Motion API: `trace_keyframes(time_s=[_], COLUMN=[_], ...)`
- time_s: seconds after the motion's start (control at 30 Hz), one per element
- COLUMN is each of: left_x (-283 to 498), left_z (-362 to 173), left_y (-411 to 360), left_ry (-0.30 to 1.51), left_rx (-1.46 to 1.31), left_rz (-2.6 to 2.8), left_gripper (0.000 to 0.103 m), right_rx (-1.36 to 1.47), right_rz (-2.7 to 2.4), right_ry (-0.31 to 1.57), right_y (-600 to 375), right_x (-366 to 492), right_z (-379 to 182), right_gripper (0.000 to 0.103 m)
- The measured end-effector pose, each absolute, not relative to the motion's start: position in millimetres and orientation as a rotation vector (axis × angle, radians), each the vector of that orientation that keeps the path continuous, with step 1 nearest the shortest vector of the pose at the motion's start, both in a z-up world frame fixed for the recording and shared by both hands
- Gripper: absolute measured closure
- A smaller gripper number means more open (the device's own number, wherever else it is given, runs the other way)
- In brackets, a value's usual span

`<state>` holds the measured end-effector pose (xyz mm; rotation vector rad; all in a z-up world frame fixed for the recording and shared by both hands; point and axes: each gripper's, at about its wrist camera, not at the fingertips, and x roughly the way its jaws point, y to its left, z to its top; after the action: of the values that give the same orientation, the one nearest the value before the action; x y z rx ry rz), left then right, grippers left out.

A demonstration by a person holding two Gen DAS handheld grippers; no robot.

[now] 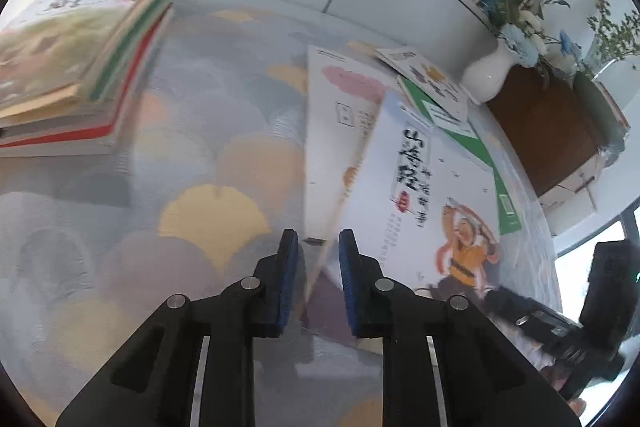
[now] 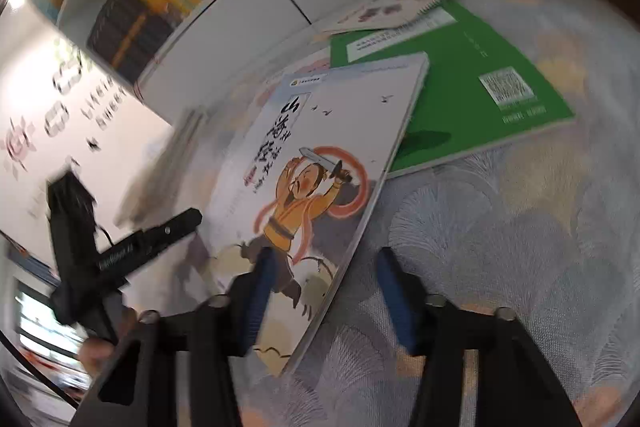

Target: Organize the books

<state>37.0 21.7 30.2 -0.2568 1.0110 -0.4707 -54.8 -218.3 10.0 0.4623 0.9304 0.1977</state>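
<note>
Just ahead of the left gripper (image 1: 319,241) a picture book with a sword-raising figure in orange (image 1: 432,195) lies tilted, its left edge lifted off the worktop (image 1: 192,155); that raised edge runs down between the blue pads, which stand narrowly apart, and whether they actually press on it cannot be told. In the right wrist view the same book (image 2: 320,163) has its near corner between the fingers of the right gripper (image 2: 324,263), whose jaws are spread, with the left pad over the cover and the right pad clear of the book above the fan-patterned cloth. Beyond the book and to its right lies a green book (image 2: 472,79), partly under it, and past that a spiral-bound booklet (image 2: 400,3). Under the picture book, a pale book with a pink cloud (image 1: 340,99) lies flat. Far left of the left gripper sits a stack of books (image 1: 72,67). A white vase of flowers (image 1: 492,71) stands at the far right.
</note>
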Motion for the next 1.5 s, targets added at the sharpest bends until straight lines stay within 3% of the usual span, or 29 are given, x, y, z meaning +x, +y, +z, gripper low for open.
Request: trace_keyframes(time_s=[0.2,0.53,0.8,1.03,1.3,1.5], left_x=[12,-10,-33,-44,-35,-37], left_z=[29,23,62,49,16,22], left_y=[20,11,20,4,-2,-14], left_ry=[1.117,1.145,0.942,0.917,1.095,1.083], left_rx=[-0.266,-0.295,-0.480,-0.353,-0.437,-0.530], left_rz=[-0.672,-0.679,-0.853,-0.711,-0.798,-0.802], left_gripper=[0.085,0.085,0.085,0.085,0.085,0.086], right_rx=[0.319,0.608,0.675,0.708,0.708,0.714], right_rz=[0.134,0.295,0.333,0.349,0.347,0.352], right_ry=[0.937,0.937,0.898,0.896,0.892,0.892], right_y=[-212,-281,-286,-289,-288,-290], right_x=[-63,-86,-93,-93,-93,-94], right_z=[15,-3,-5,-7,-7,-7], right_gripper=[0.065,0.065,0.065,0.065,0.065,0.065])
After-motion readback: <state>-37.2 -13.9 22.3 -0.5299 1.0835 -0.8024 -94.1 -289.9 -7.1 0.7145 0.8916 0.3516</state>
